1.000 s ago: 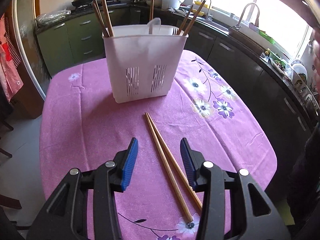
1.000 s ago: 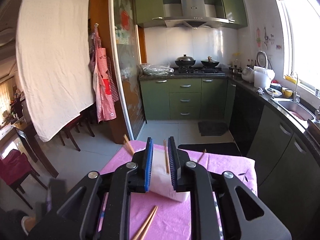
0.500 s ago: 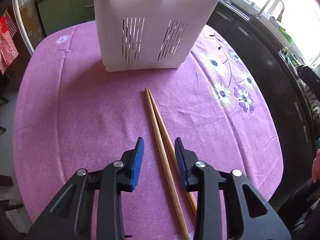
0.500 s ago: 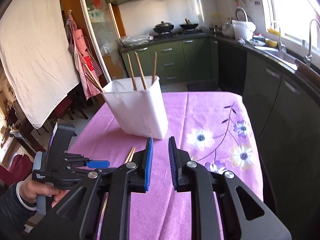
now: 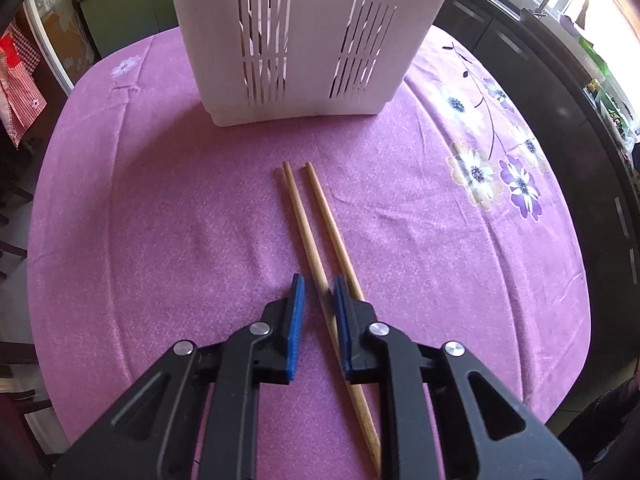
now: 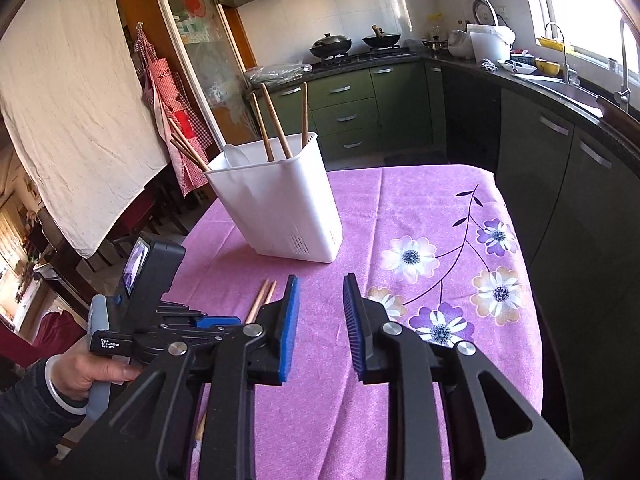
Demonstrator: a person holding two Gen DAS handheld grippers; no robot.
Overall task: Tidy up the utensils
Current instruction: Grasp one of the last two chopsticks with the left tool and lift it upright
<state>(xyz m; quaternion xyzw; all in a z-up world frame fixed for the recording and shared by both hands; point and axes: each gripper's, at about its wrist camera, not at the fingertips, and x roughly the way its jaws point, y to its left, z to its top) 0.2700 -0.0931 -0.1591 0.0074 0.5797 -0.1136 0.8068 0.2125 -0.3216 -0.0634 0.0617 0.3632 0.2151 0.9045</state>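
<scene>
Left gripper [image 5: 317, 292] closing round one chopstick [image 5: 305, 224], seemingly; right gripper [image 6: 320, 292] opening, empty.

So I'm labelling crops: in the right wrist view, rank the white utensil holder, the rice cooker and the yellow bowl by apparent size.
1. white utensil holder
2. rice cooker
3. yellow bowl
The holder sits nearer the camera, so real sizes stay unsure.

holder [image 5: 296, 36] sits top centre on the table [image 5: 160, 220], more chopsticks [image 6: 276, 128] standing in it | two loose chopsticks [image 5: 316, 220] lie on the cloth just below it, mid-frame | left gripper [image 5: 318, 292] at bottom centre, one chopstick between its closing jaws, the other just right of them
</scene>
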